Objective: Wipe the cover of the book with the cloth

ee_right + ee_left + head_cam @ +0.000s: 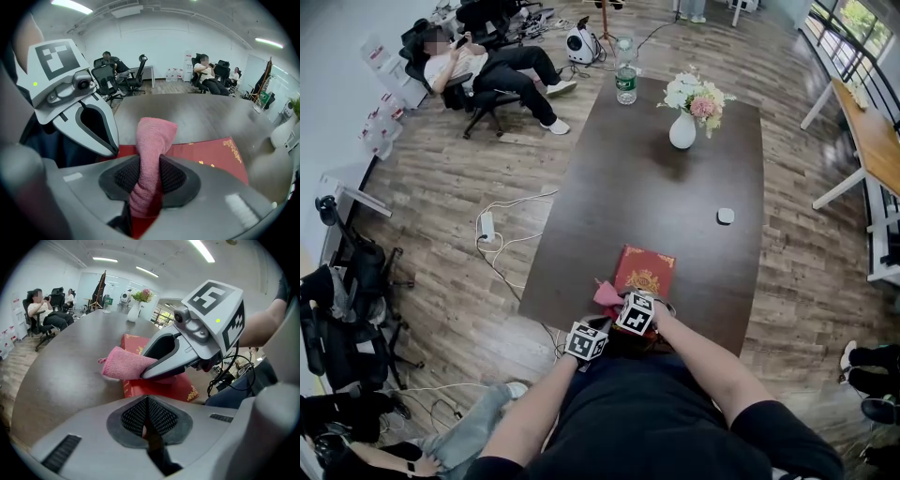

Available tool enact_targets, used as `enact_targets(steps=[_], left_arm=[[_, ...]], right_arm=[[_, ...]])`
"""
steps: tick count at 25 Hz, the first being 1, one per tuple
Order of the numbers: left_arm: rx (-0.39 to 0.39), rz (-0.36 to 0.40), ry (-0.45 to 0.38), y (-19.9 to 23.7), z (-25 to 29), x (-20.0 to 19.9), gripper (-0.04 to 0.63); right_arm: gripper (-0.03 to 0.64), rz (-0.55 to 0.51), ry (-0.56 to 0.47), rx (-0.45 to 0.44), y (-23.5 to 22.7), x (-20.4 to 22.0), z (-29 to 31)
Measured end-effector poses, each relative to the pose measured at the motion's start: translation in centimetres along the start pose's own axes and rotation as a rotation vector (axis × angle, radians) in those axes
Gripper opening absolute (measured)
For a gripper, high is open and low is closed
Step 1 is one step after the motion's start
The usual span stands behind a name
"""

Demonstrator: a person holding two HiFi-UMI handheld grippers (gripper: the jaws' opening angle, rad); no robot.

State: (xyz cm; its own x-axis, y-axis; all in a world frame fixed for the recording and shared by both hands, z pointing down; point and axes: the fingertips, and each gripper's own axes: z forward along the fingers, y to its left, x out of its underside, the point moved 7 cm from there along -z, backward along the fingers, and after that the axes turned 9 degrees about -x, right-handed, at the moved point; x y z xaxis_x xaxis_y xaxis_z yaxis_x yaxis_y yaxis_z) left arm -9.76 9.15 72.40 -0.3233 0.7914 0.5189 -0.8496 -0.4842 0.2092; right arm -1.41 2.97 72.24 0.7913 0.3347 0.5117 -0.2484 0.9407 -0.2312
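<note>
Black short-sleeved T-shirt (675,427); left tongs (148,404) and right tongs (149,173) grey-white plastic, black mesh pads (177,176), black-and-white marker cubes (636,313).

A: How much of the book (213,152) shows?
B: Only the part beyond the right hand-held gripper (149,174). The near edge is hidden under that gripper's body.
A: And the cloth (153,136)?
B: Its lower end drops out of sight between the jaws.
A: That white thing (725,216) on the bench (609,178), far beyond the gripper?
B: Too small to tell.
</note>
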Motion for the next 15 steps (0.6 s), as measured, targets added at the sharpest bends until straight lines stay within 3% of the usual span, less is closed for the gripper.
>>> enact_targets(steps=[15], left_arm=[[-0.008,-0.008,-0.002,0.1,-0.2,-0.2,-0.006]], right_arm=[[0.12,-0.002,0.016,0.02,-0.1,1.6,-1.2]])
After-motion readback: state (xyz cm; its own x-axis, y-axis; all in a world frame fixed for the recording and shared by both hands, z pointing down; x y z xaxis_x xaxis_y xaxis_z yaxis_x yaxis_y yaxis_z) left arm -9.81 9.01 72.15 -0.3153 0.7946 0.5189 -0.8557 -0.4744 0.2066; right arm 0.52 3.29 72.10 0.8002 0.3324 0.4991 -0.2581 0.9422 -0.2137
